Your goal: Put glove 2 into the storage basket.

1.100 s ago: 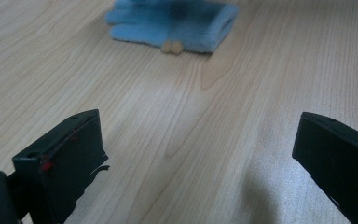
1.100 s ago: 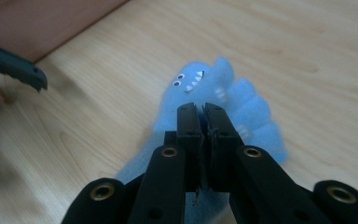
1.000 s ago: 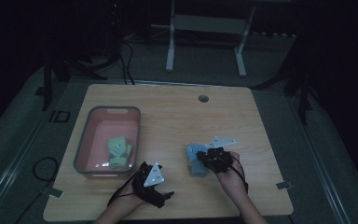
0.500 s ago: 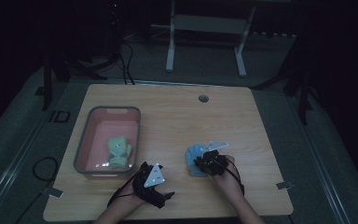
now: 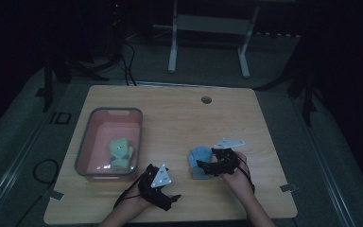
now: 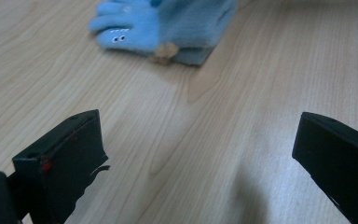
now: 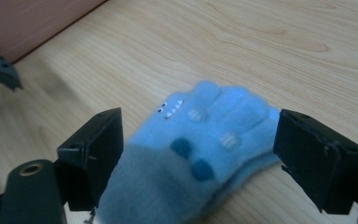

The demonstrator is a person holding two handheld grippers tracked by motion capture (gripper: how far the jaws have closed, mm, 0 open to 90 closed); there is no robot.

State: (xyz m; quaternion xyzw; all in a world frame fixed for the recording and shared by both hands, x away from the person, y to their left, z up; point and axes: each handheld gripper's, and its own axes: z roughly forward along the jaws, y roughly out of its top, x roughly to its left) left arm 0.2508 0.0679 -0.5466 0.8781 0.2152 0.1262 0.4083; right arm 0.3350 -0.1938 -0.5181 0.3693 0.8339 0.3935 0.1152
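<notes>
A fuzzy blue glove (image 5: 199, 160) lies flat on the wooden table (image 5: 179, 113), right of centre near the front. In the right gripper view the blue glove (image 7: 200, 154) sits between the wide-apart jaws of my right gripper (image 7: 200, 158), which stands open around it (image 5: 203, 165). My left gripper (image 5: 170, 196) is open near the table's front edge, low over bare wood, with the blue glove (image 6: 168, 28) ahead of its jaws (image 6: 200, 158). A green glove (image 5: 121, 152) lies inside the pink bin (image 5: 87, 151).
The pink bin stands at the left of the table. A round cable hole (image 5: 206, 100) is near the far edge. A white metal stand (image 5: 208, 38) rises on the floor behind the table. Cables (image 5: 42, 170) lie on the floor at the left.
My right gripper has slid left and lower over the blue glove, so its jaws now straddle it. The left gripper has stayed where it was.
</notes>
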